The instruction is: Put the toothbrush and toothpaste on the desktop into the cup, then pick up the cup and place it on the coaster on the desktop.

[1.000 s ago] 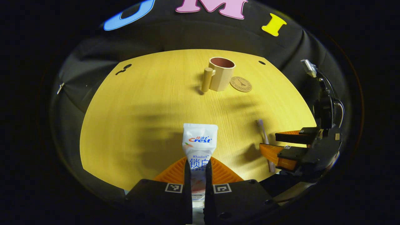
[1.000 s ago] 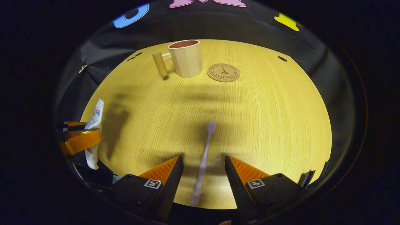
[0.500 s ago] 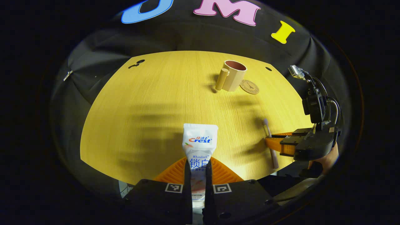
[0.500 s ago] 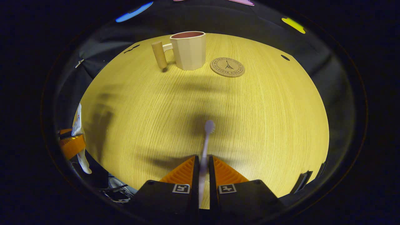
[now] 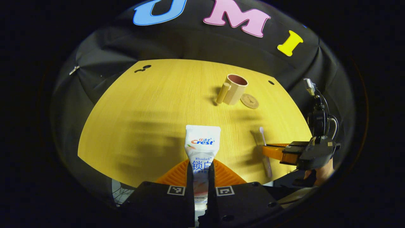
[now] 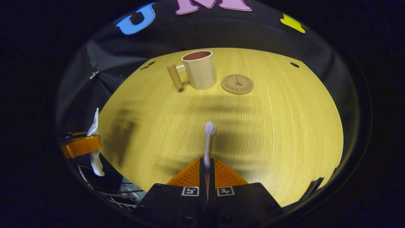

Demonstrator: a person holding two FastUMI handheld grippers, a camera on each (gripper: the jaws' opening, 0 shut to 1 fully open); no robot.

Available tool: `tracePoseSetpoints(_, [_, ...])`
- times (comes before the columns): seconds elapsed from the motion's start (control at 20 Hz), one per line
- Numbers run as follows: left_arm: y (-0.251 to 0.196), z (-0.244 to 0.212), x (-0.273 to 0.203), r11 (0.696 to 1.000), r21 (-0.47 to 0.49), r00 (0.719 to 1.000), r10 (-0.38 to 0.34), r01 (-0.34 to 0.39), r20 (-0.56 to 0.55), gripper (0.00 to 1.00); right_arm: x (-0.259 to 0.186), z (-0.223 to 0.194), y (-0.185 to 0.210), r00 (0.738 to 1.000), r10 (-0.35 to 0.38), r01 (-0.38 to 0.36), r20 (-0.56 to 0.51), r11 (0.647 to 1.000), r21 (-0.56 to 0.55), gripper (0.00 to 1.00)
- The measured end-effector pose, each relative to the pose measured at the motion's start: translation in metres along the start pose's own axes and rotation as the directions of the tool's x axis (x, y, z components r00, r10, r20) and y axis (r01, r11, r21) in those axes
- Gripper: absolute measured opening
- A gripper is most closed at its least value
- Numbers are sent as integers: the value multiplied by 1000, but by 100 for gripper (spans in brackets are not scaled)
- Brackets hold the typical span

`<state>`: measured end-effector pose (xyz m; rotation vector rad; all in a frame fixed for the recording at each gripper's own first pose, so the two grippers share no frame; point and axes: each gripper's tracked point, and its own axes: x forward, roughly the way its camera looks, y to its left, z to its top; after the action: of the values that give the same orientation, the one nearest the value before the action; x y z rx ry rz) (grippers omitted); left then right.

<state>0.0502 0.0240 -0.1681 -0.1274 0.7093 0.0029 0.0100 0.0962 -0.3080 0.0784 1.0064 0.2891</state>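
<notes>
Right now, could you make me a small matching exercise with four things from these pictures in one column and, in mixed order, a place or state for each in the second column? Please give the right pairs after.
Things
1. toothpaste
2. toothbrush
3. cup
4. coaster

Places or states
A. lies flat on the desktop, with nothing on it
B. clamped in the left tongs
C. stands upright on the desktop beside the coaster
D. clamped in the right tongs, head pointing forward

Right pairs: 1-B, 2-D, 3-C, 4-A
</notes>
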Motion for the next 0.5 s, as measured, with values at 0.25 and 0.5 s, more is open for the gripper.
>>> tracePoseSetpoints(0.25, [-22,67,-4,999,-16,985,-44,47,165,21,-39,48,9,977,129,-131,169,991,3,5])
tracePoseSetpoints(0.5, [-56,160,-4,993,20,920,-118,120,374,20,-68,73,-2,960,180,-191,214,981,31,5])
